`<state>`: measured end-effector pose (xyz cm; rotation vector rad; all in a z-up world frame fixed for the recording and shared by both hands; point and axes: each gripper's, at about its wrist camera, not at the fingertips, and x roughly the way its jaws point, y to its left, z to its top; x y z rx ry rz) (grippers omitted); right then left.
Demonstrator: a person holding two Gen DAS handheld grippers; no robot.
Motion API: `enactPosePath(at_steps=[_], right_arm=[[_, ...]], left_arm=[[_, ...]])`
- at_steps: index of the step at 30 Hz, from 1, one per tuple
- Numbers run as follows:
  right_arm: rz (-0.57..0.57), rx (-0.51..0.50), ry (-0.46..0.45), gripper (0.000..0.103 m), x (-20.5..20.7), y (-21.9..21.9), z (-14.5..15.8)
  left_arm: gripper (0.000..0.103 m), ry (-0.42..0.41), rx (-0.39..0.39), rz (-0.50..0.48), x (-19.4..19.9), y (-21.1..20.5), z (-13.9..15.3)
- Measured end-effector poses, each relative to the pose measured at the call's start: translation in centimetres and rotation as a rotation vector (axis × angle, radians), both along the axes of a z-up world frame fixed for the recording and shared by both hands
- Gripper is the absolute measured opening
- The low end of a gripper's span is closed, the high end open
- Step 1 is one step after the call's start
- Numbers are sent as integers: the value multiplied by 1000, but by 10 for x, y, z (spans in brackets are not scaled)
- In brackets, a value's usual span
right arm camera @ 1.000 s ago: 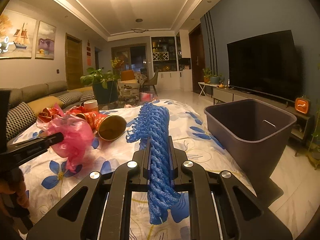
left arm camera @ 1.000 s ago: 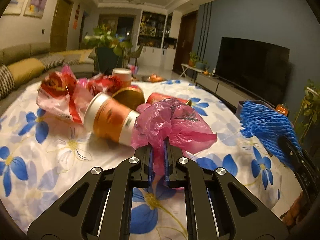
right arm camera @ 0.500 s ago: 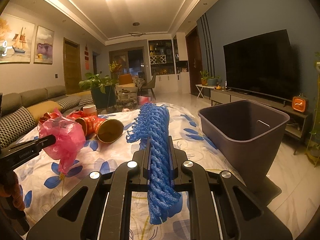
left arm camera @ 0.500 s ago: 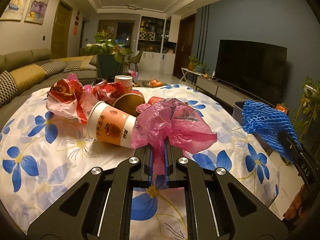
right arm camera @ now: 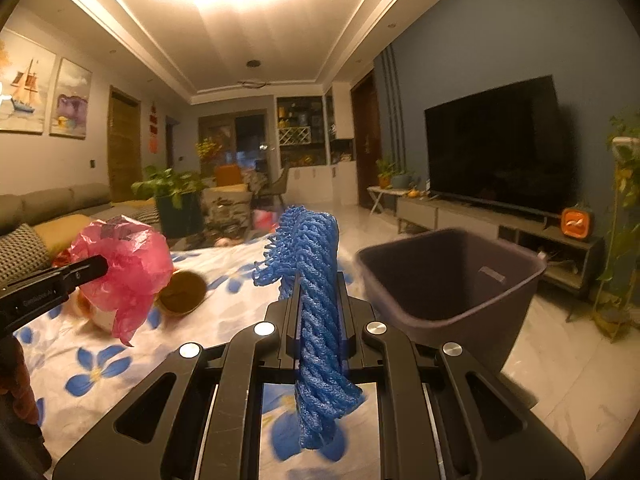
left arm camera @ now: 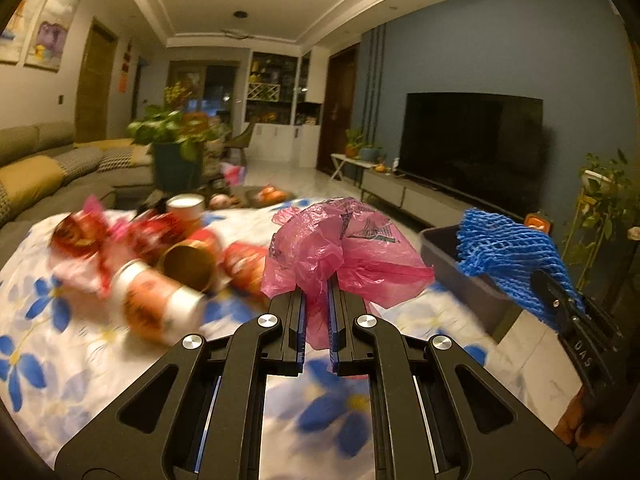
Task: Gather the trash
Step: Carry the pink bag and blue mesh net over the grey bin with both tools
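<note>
The right tongs (right arm camera: 318, 316) are clamped on a blue foam net (right arm camera: 312, 280), whose long axis runs along the fingers and stands up past their tips at the centre of the right wrist view. The left tongs (left arm camera: 318, 320) are clamped on a crumpled pink plastic bag (left arm camera: 340, 248), which bulges above and to both sides of the fingertips in the middle of the left wrist view.

What the coming move turns on is the dark bin (right arm camera: 452, 280). It stands at right of centre in the right wrist view, just beyond the edge of the flowered table (right arm camera: 96, 360), mouth open and tilted toward the camera. From the right tongs it lies ahead and to the right, close by; from the left tongs it lies further right, with the right tongs and the net partly across it. So the right hand is the nearer one and should probably go first.

The way to the rim looks open, with bare floor around the bin. The remaining trash, paper cups (left arm camera: 156, 304) and red wrappers (left arm camera: 80, 236), lies on the table at left, well apart from the bin.
</note>
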<state>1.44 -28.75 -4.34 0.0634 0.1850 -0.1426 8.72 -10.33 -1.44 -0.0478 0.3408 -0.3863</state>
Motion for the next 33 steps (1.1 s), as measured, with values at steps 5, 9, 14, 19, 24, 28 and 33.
enactPosePath(at_steps=[5, 9, 14, 19, 24, 28, 33], right_arm=[[-90, -65, -68, 14, 4, -25, 23], [-168, -127, -108, 14, 13, -45, 41], [-261, -176, -168, 14, 18, -73, 63], [-316, -156, -189, 14, 30, -106, 71], [-312, -119, -140, 14, 44, -122, 54], [-307, -114, -101, 14, 57, -130, 42], [-301, -107, -80, 14, 68, -134, 33]], left_arm=[[8, -50, -21, -88, 14, -49, 21], [8, -77, -27, -148, 28, -90, 34], [8, -104, -55, -206, 45, -133, 48], [8, -125, -52, -243, 61, -177, 48], [8, -88, -45, -270, 75, -209, 31], [8, -47, -37, -278, 91, -224, 16], [8, -15, -29, -284, 104, -233, 3]])
